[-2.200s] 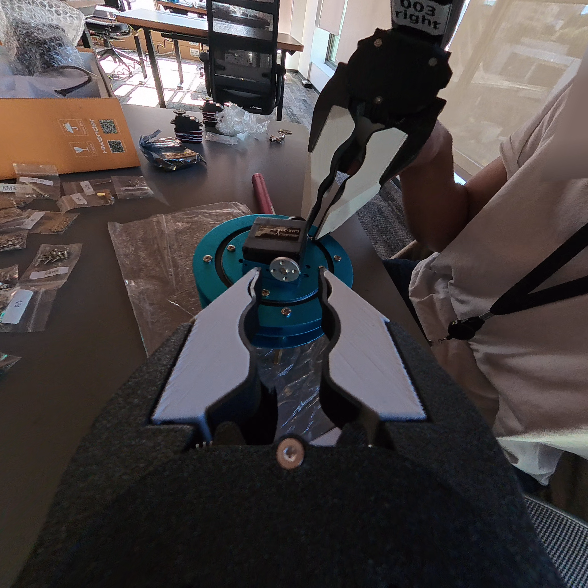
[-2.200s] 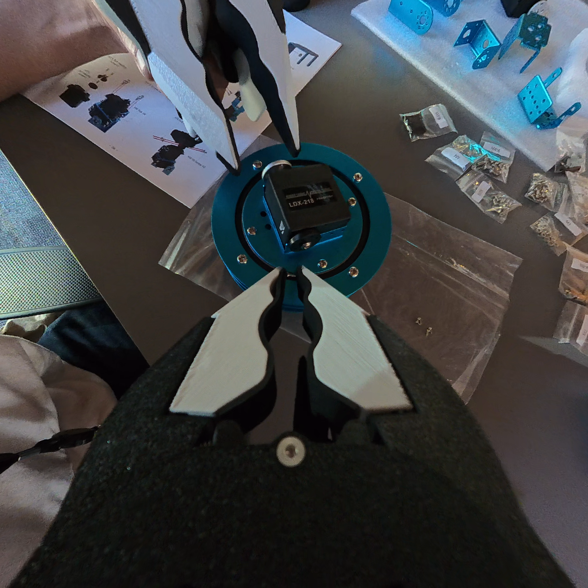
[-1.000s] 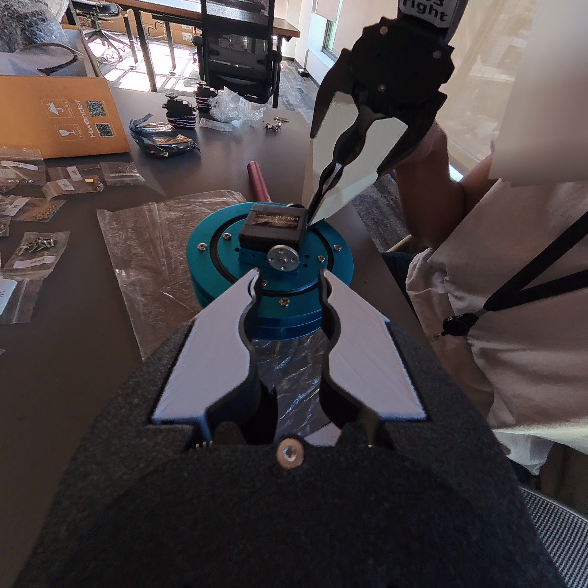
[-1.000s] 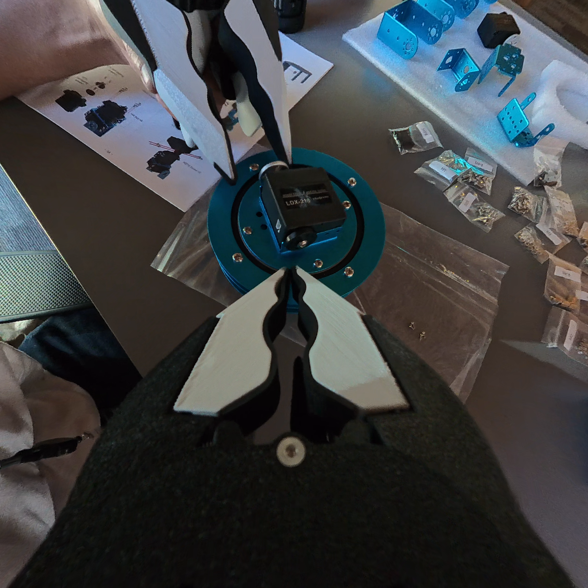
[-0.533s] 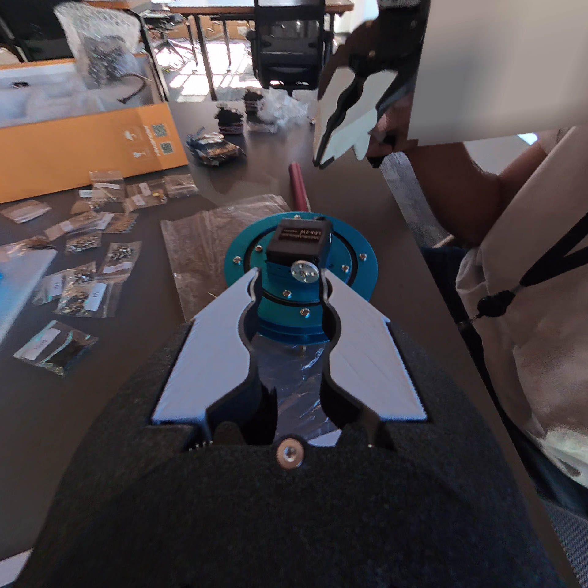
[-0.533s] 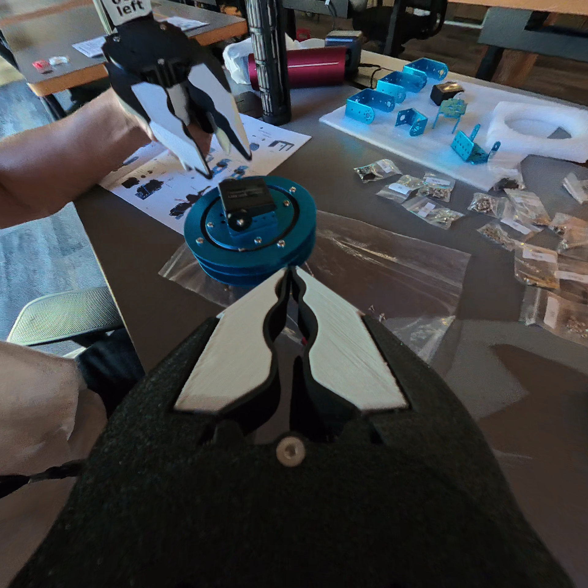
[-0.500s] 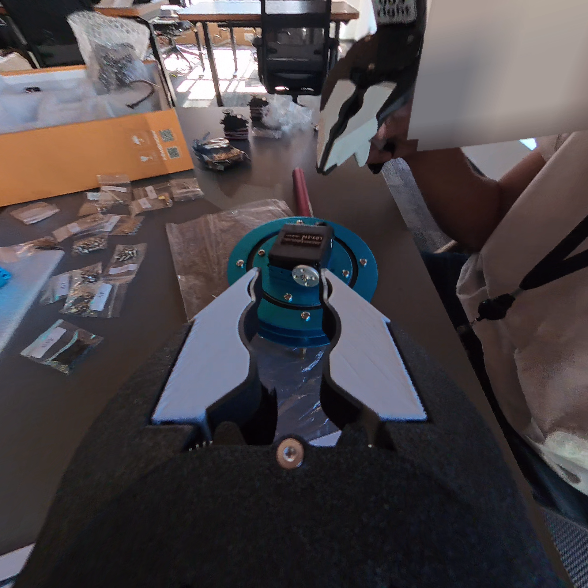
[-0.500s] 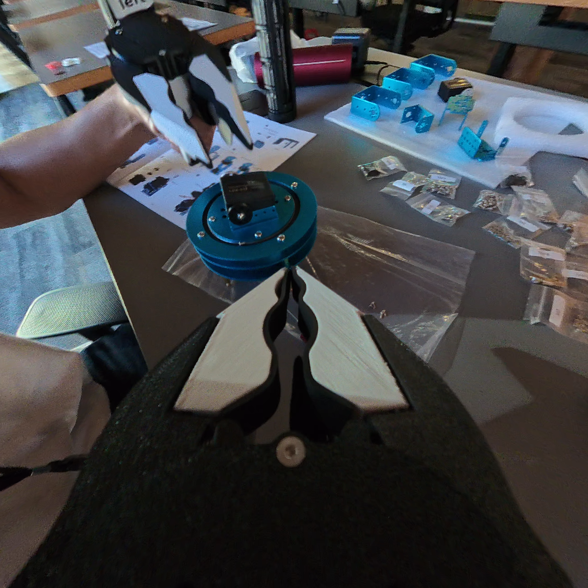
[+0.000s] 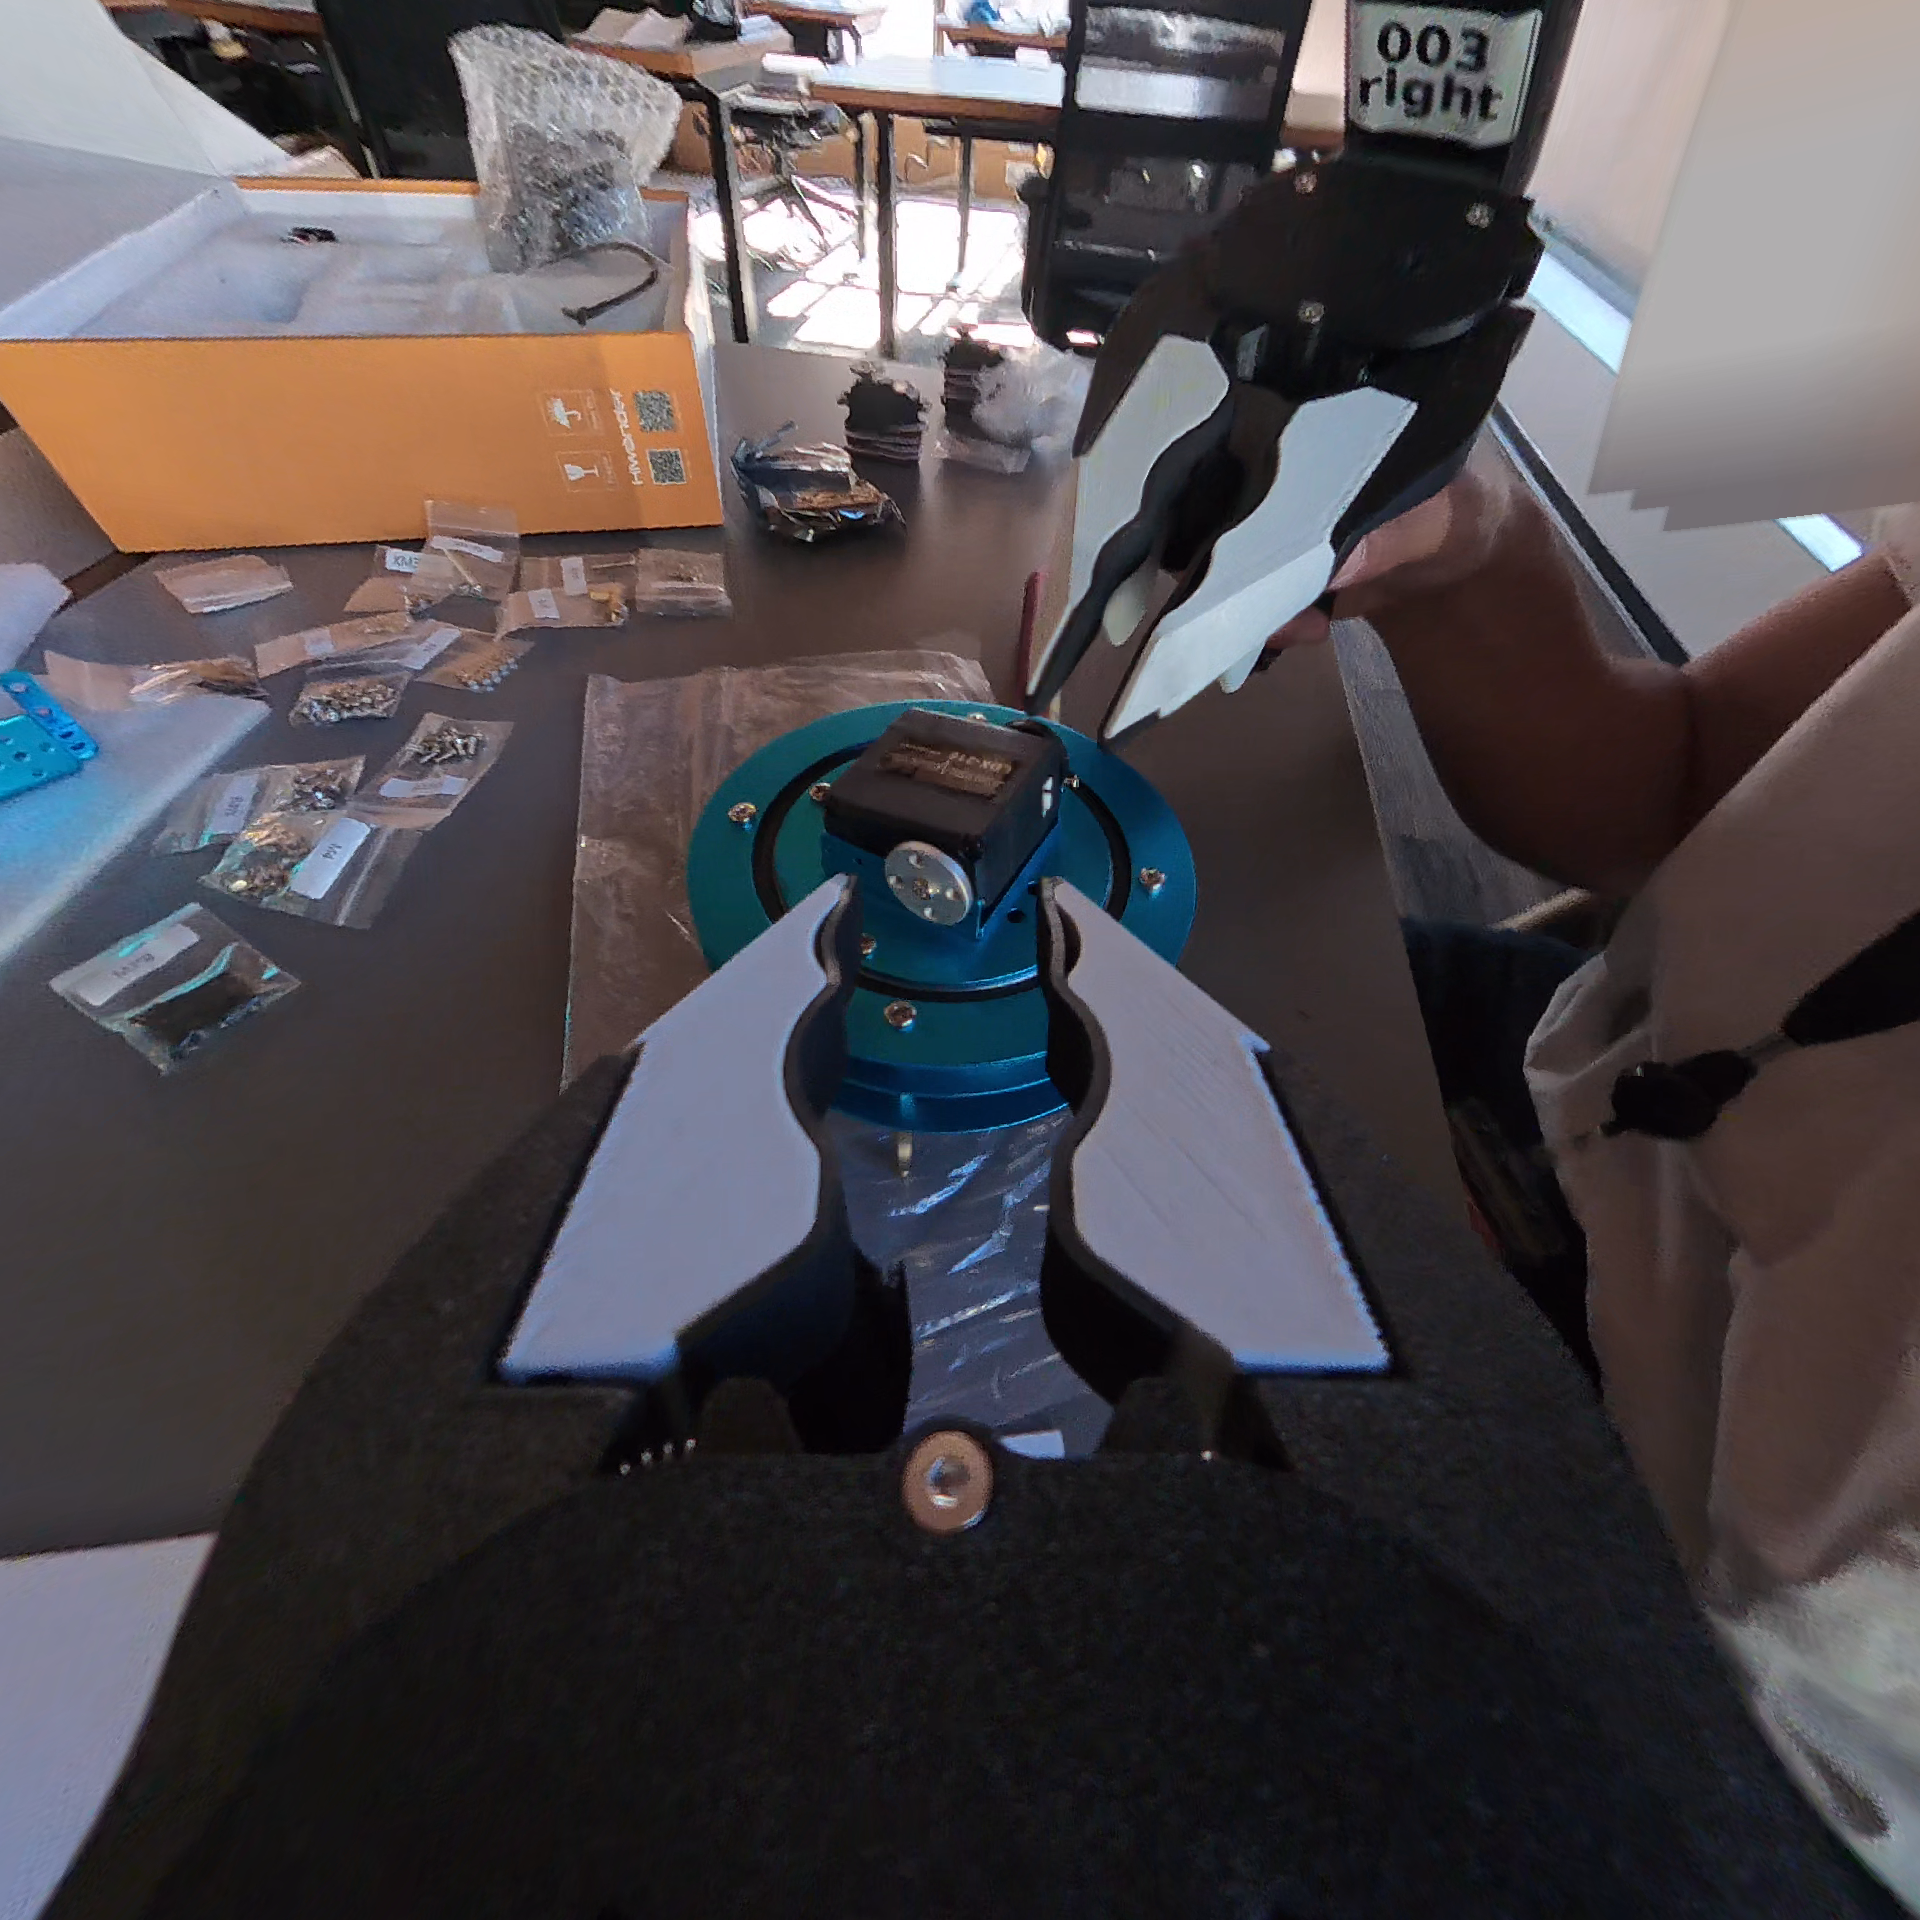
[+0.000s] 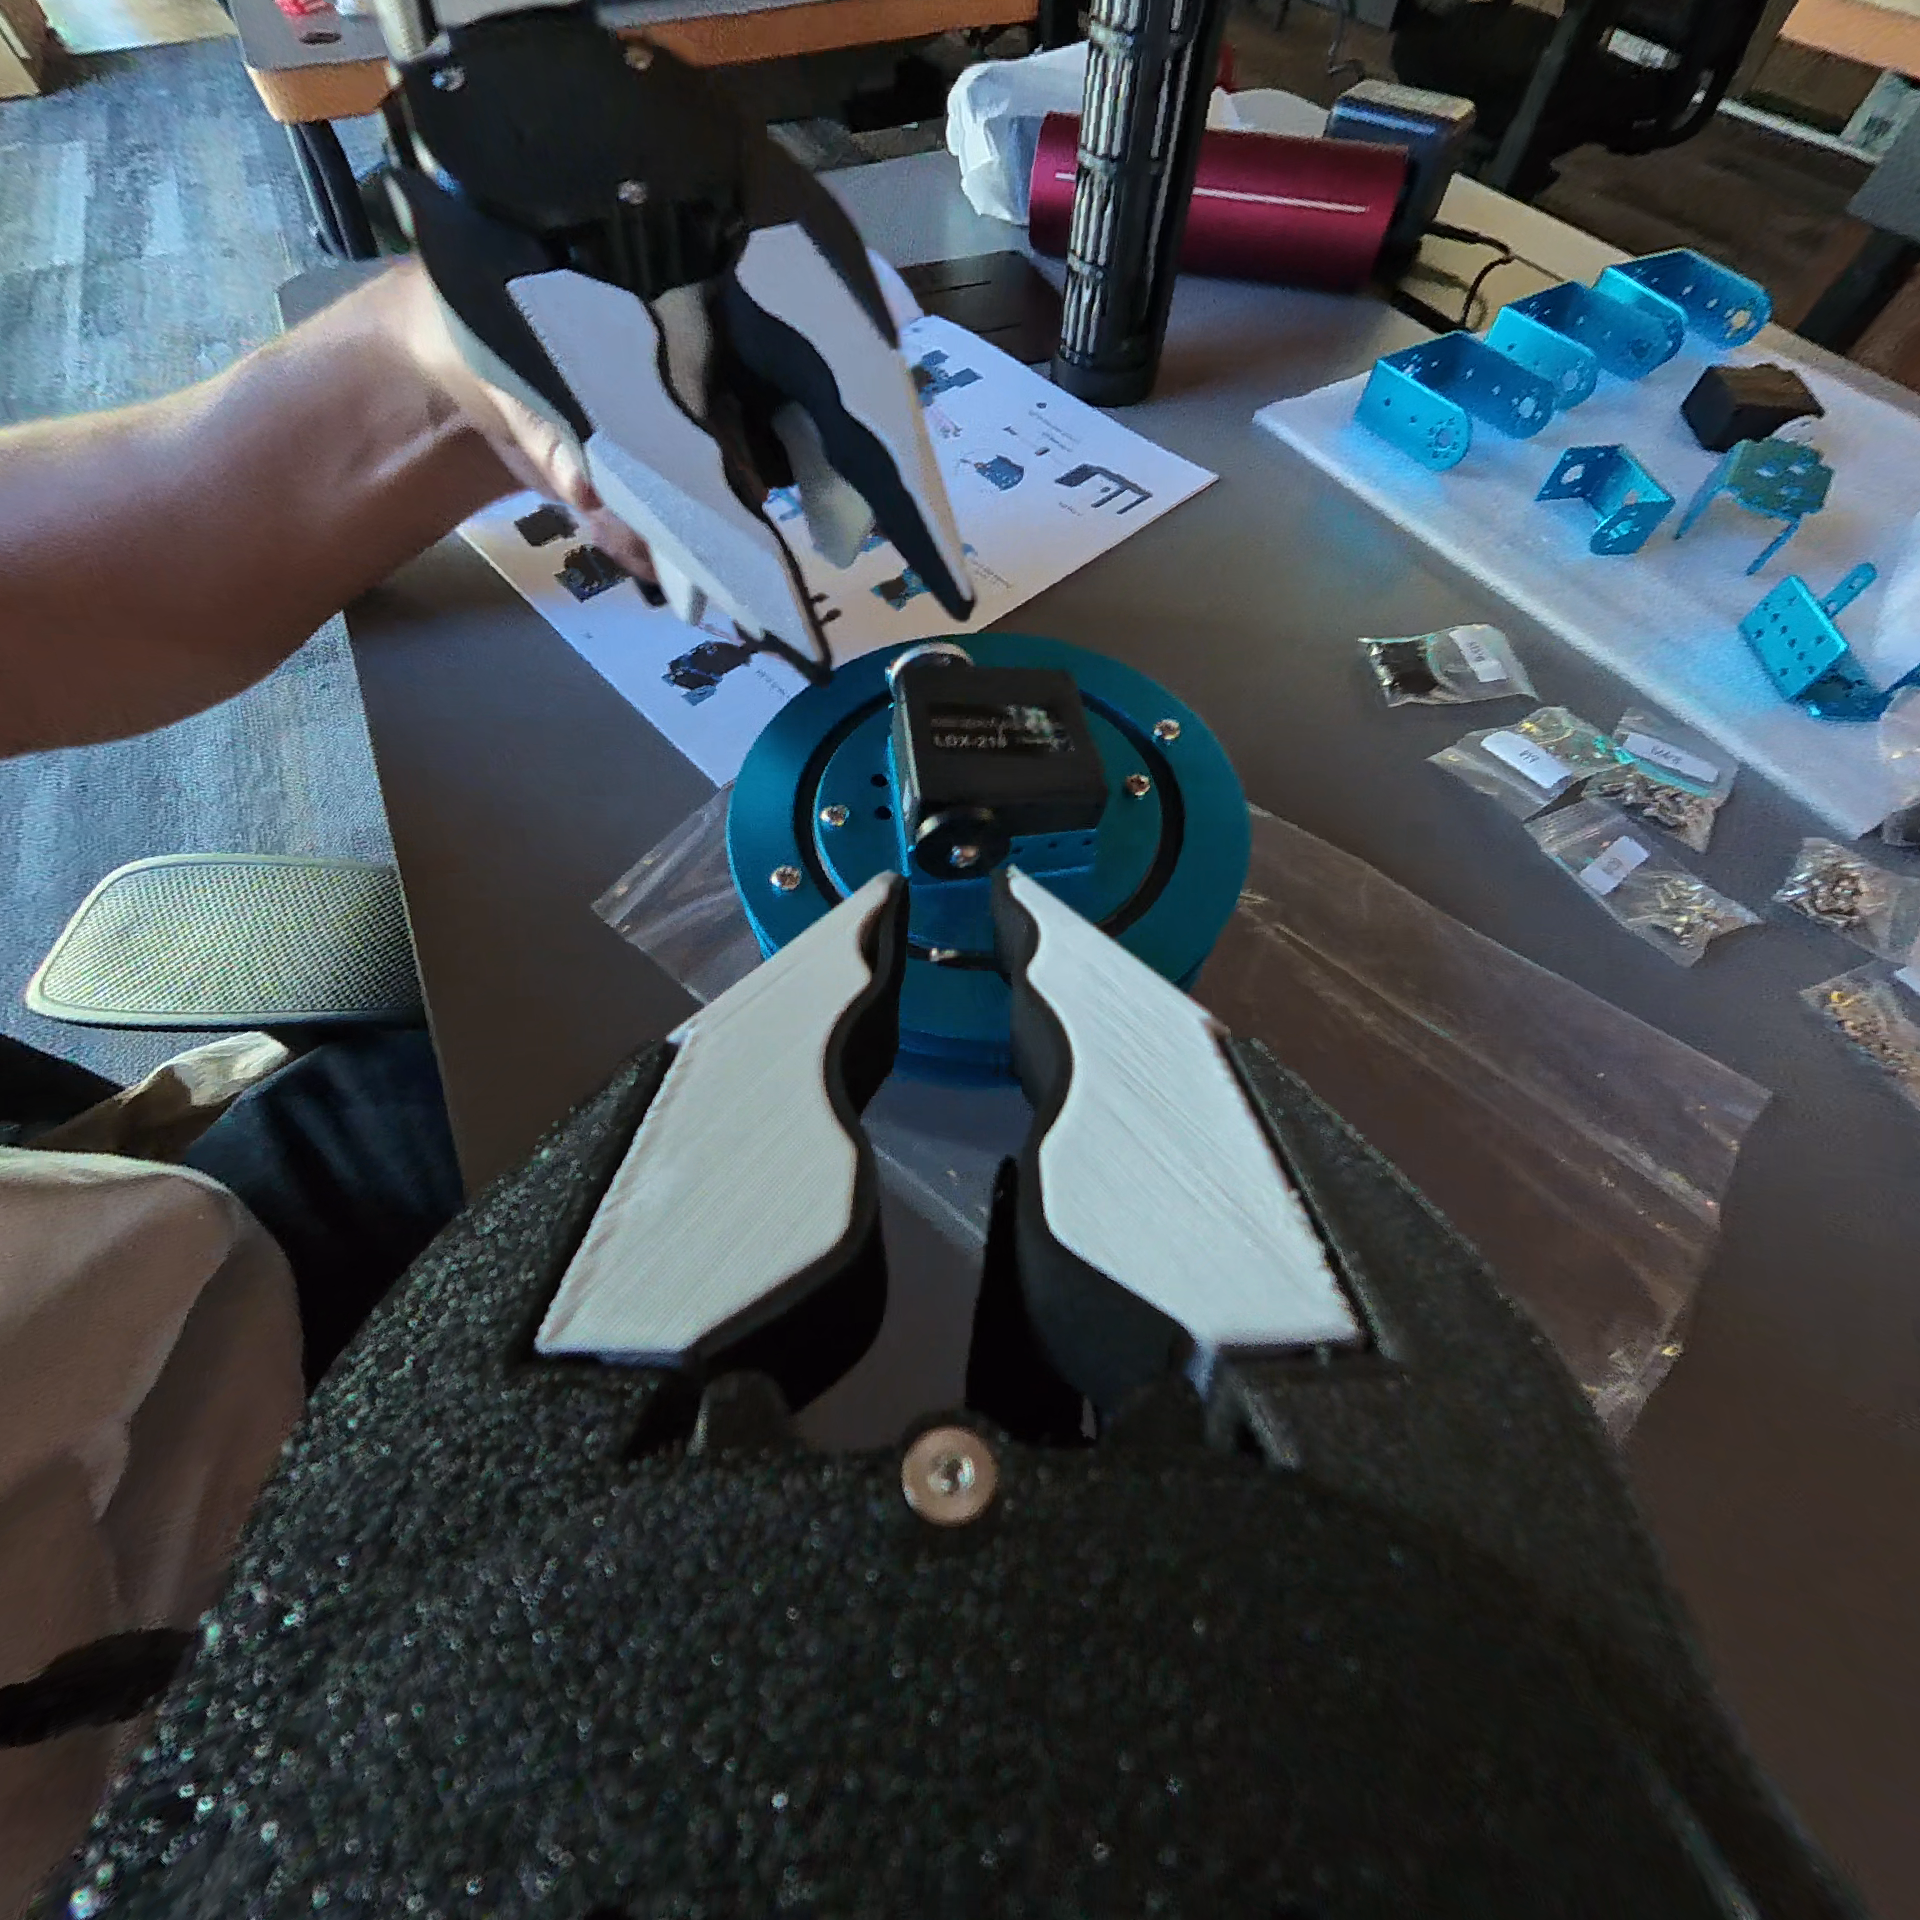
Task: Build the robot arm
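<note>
on the left of the dark table (image 9: 208, 1195) lay small bags of screws (image 9: 301, 847) near an orange box (image 9: 364, 436). the left gripper (image 9: 945, 899) had its tongs spread apart, empty, just at the near rim of the round blue base (image 9: 1132, 831), which sat on a clear plastic bag (image 9: 665, 769) in the middle. a black servo (image 9: 961, 784) stood on that base. the right gripper (image 10: 945, 888) hovered just beside the servo's far side, its tongs parted by a narrow gap, gripping nothing. in the right wrist view, blue metal brackets (image 10: 1538, 374) lay on a white foam sheet (image 10: 1662, 582) further right.
</note>
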`<state>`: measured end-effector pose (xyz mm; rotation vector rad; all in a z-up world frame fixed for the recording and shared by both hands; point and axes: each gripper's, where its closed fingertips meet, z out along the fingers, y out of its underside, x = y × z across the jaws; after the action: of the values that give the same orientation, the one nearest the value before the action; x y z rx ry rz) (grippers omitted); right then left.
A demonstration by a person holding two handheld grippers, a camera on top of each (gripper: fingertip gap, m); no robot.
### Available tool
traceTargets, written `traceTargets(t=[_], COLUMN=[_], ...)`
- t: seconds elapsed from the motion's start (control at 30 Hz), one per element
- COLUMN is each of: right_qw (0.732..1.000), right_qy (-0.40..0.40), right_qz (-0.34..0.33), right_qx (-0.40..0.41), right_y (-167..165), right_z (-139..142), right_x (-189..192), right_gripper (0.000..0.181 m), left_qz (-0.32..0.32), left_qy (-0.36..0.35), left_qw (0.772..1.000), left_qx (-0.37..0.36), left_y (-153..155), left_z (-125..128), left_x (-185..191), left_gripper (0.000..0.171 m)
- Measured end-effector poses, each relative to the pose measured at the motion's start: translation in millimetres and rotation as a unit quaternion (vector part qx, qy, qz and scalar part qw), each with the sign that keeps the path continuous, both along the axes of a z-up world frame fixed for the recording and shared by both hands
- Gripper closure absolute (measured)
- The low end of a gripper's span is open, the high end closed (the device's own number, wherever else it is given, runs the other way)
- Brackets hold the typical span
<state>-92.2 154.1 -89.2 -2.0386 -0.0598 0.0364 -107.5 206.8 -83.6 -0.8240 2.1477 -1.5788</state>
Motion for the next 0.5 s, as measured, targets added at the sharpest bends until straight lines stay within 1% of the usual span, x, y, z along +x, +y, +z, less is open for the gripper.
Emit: traceTargets(t=[0.1, 0.17, 0.23, 0.3, 0.37, 0.43, 0.5], right_qw=[0.999, 0.998, 0.996, 0.992, 0.985, 0.981, 0.972], right_qy=[0.012, 0.024, 0.035, 0.040, 0.044, 0.054, 0.036], right_qz=[0.007, 0.012, 0.007, -0.003, -0.029, -0.043, -0.057], right_qx=[0.029, 0.057, 0.086, 0.123, 0.163, 0.179, 0.225], right_y=[1, 0, 0, 0, -1, -6, -13], right_z=[9, 15, 18, 22, 25, 31, 44], right_x=[2, 5, 14, 24, 40, 47, 51], right_gripper=[0.155, 0.154, 0.150, 0.150, 0.151, 0.147, 0.149], left_qz=[0.062, 0.117, 0.163, 0.184, 0.195, 0.196, 0.199], left_qy=[-0.005, -0.012, -0.019, -0.032, -0.038, -0.028, -0.025], left_qw=[0.998, 0.993, 0.986, 0.982, 0.978, 0.976, 0.973], left_qx=[-0.005, 0.008, -0.001, -0.028, -0.062, -0.089, -0.115], left_y=[6, 12, 16, 15, 15, 13, 12], left_z=[-1, -3, 1, 9, 15, 12, 10], left_x=[1, 2, 2, -1, -3, -6, -8], left_gripper=[0.139, 0.139, 0.139, 0.139, 0.139, 0.139, 0.139])
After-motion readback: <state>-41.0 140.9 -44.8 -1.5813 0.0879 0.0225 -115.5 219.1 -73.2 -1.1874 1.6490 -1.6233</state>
